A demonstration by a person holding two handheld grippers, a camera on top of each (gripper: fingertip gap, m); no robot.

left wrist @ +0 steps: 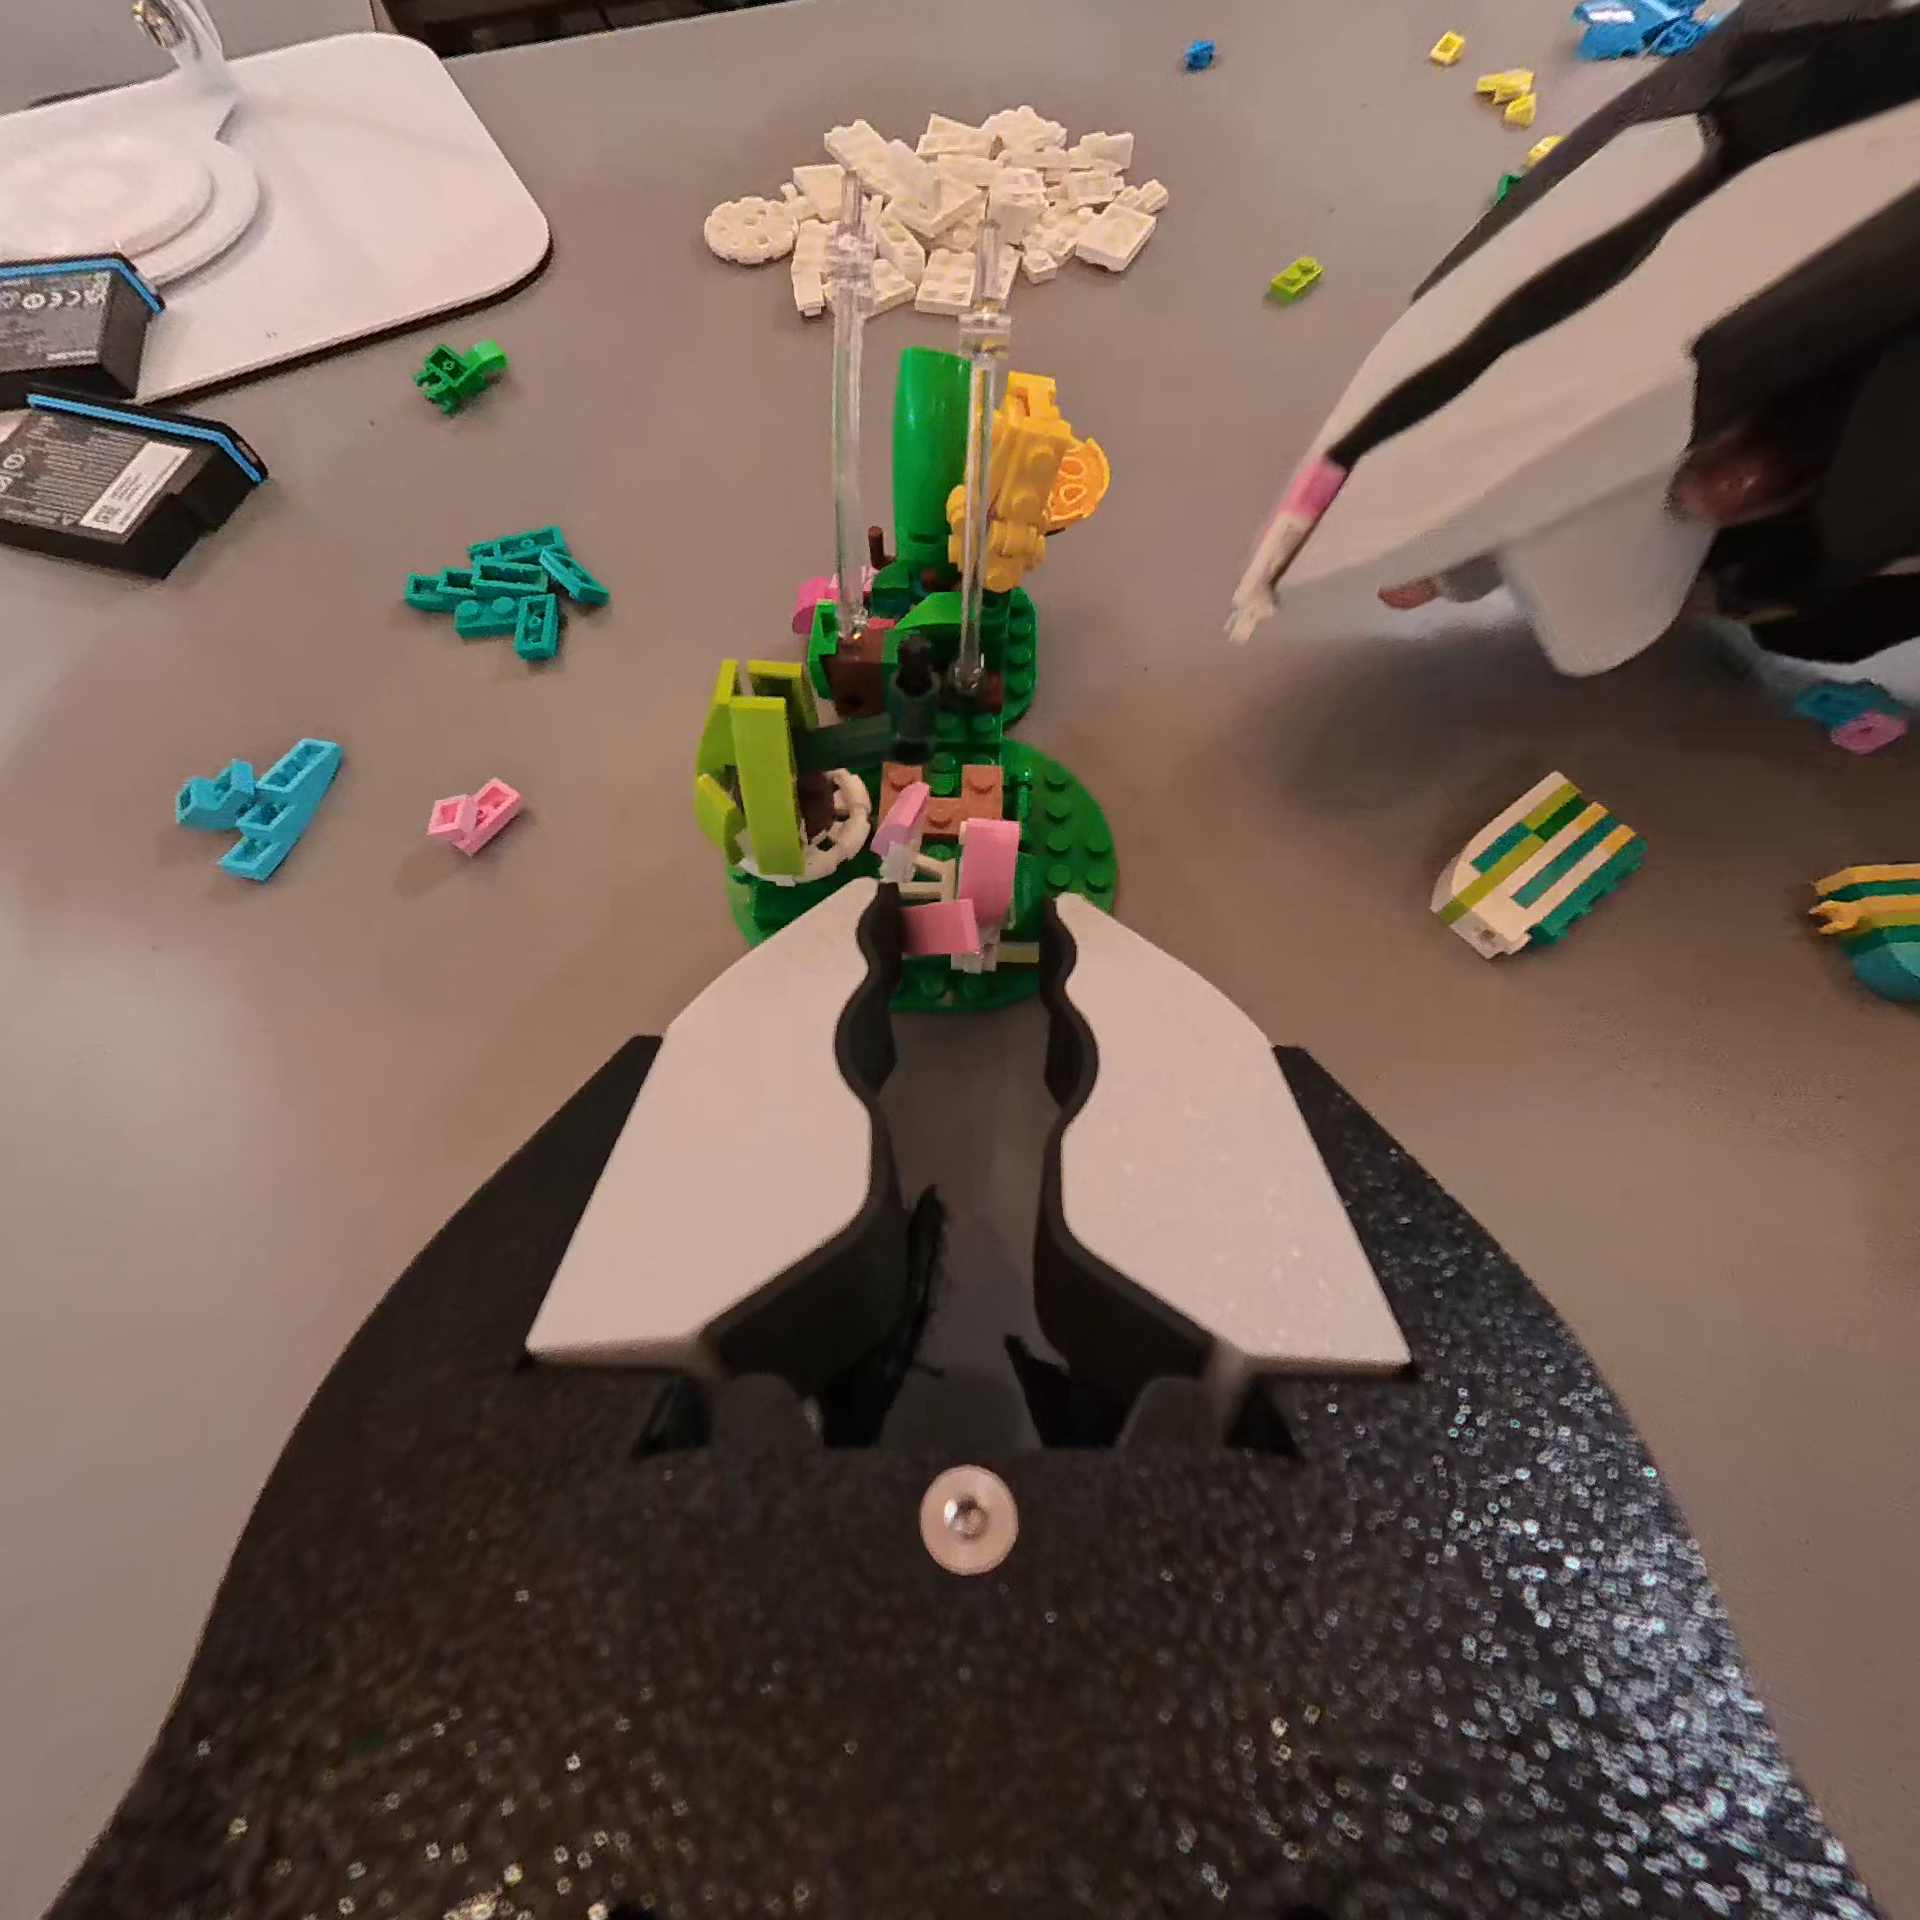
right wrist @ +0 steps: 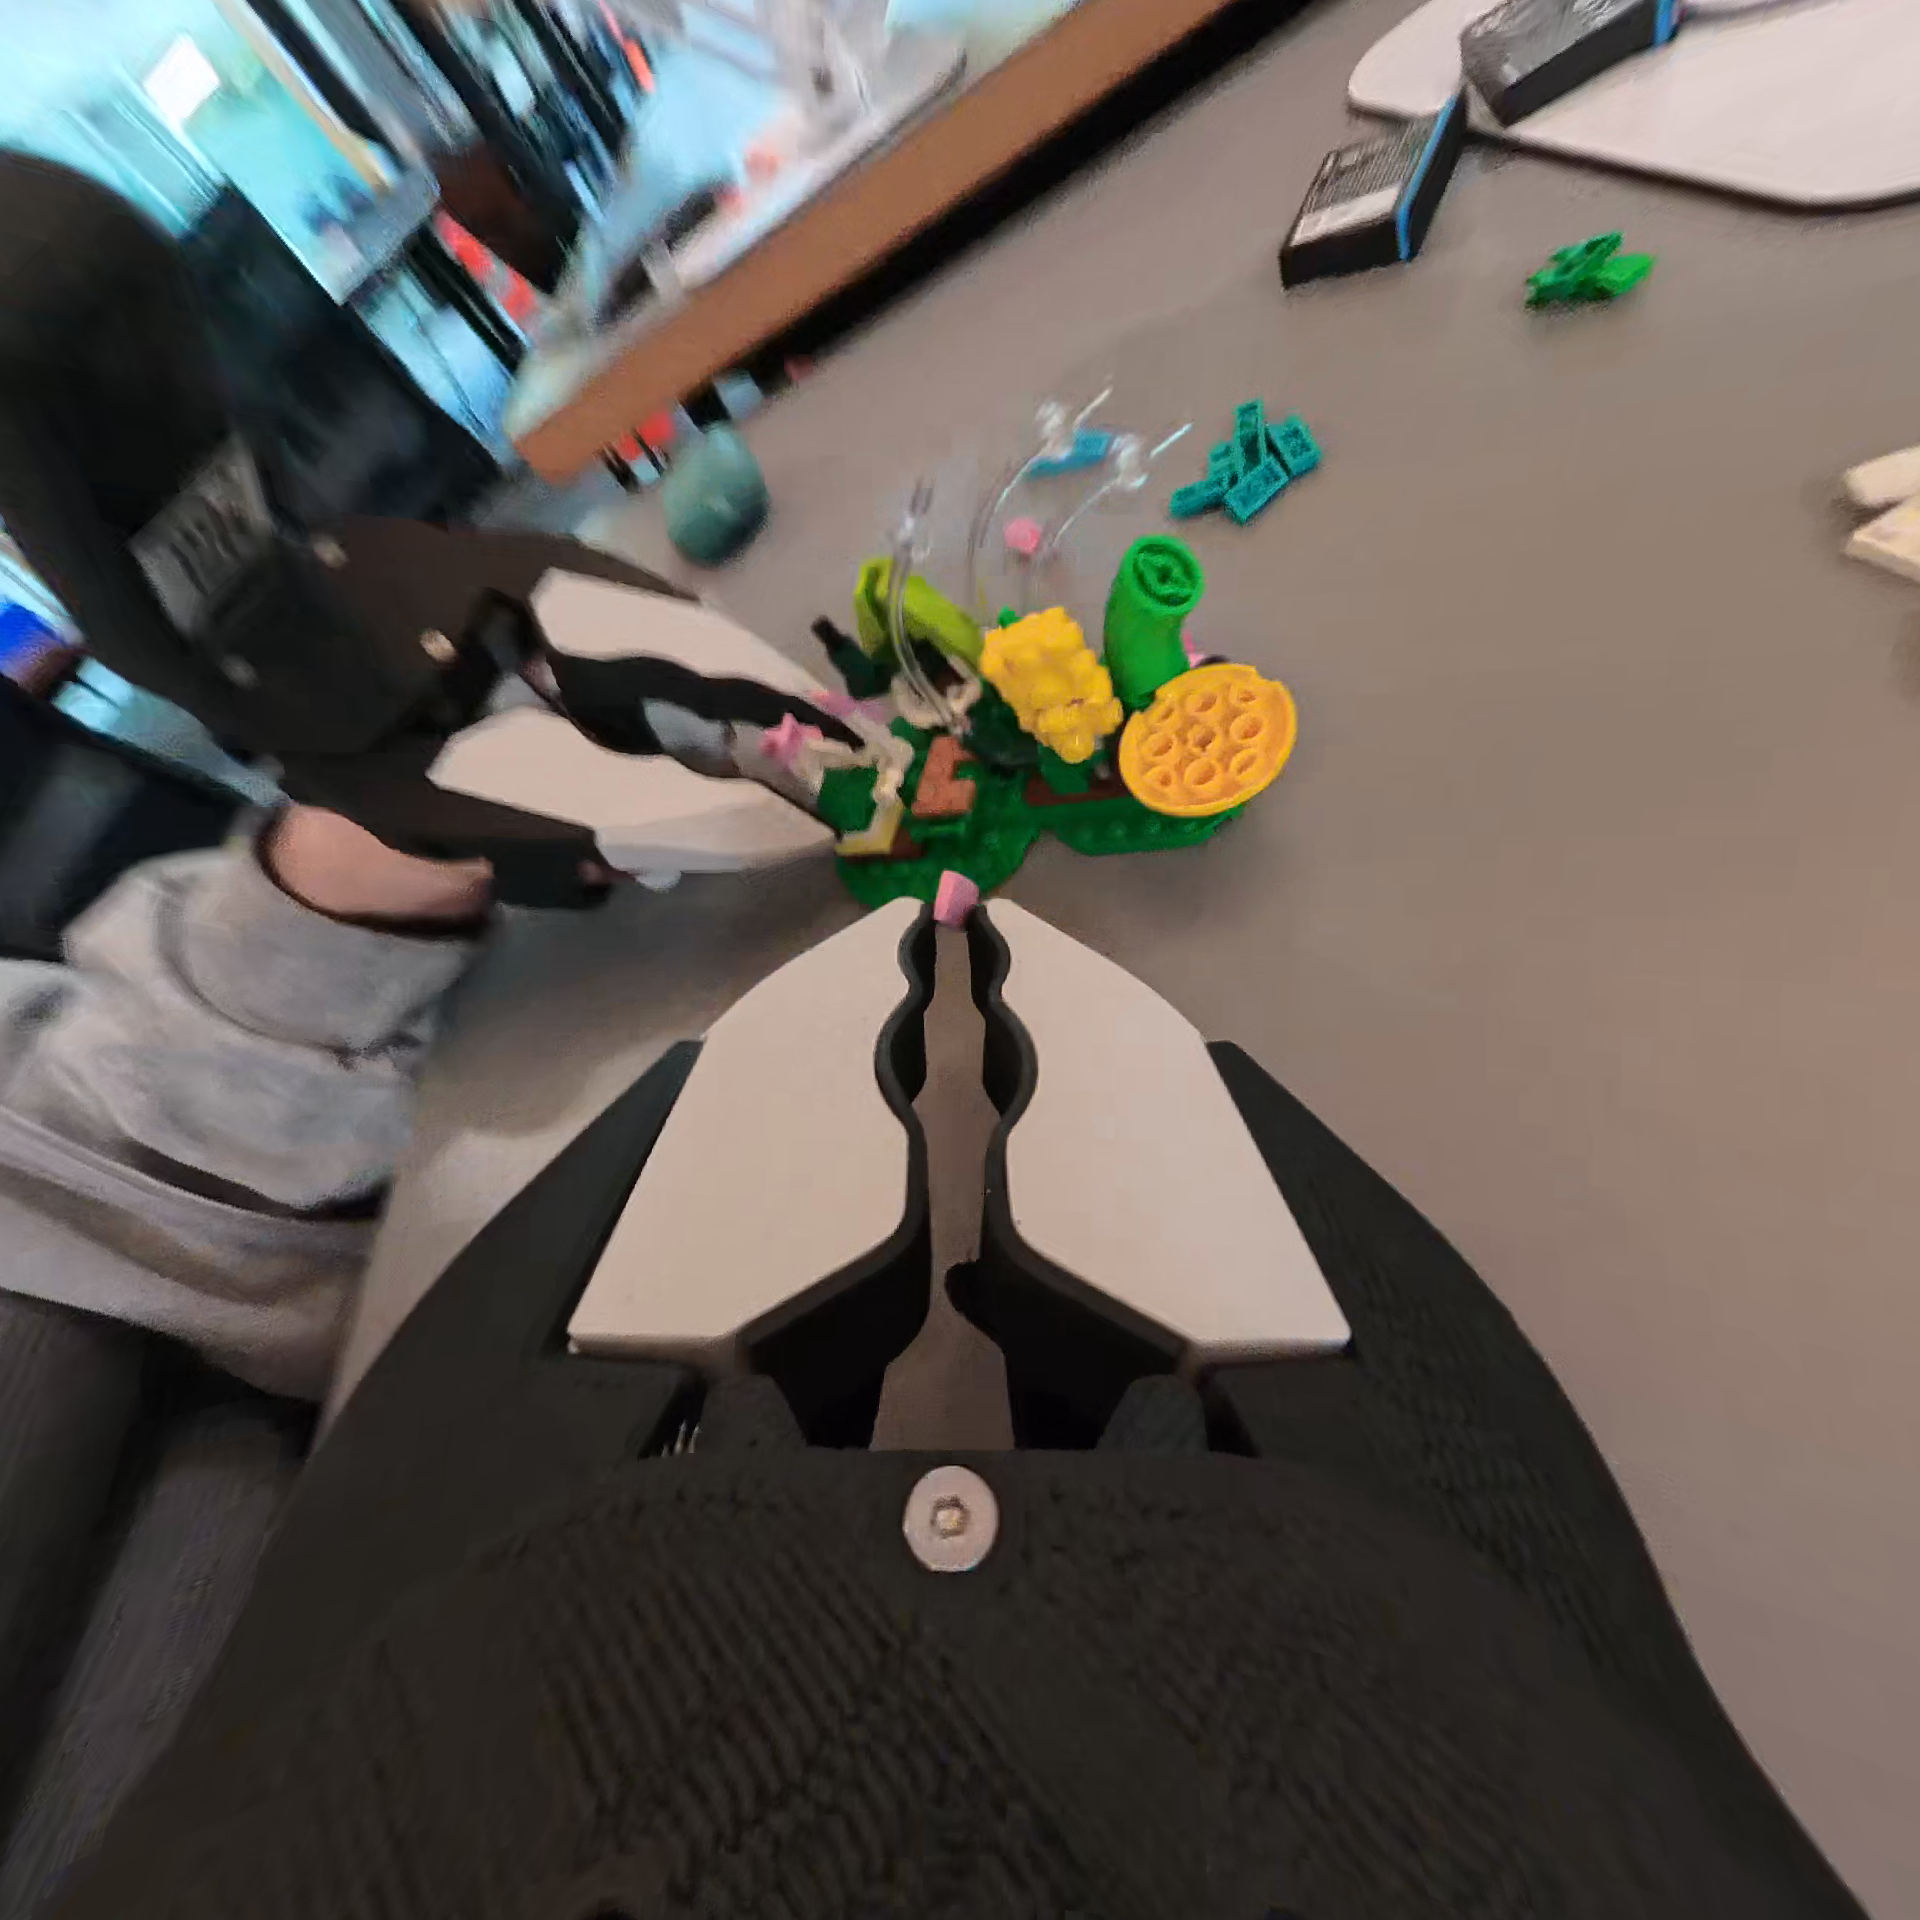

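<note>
Around you on the grey table [left wrist: 1351, 1091] lie a heap of white bricks [left wrist: 935, 213], teal pieces [left wrist: 509, 587], two black battery packs [left wrist: 114, 488] beside a white stand base [left wrist: 343, 177], and scattered blue, pink and yellow bits.

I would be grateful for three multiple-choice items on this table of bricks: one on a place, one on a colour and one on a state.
1. In the left wrist view, the pile of white bricks lies:
A) on the white pad
B) beyond the green build
C) on top of the black boxes

2. The small piece at the tips of the right gripper is:
A) pink
B) blue
C) yellow

3. The two clear rods on the build:
A) lie flat on the table
B) are buried in the white pile
C) stand upright

Answers:
1. B, the pile sits on the table past the build's far side.
2. A, a pink piece is pinched between the nearly closed jaws.
3. C, both rods rise straight up from the build.
</note>
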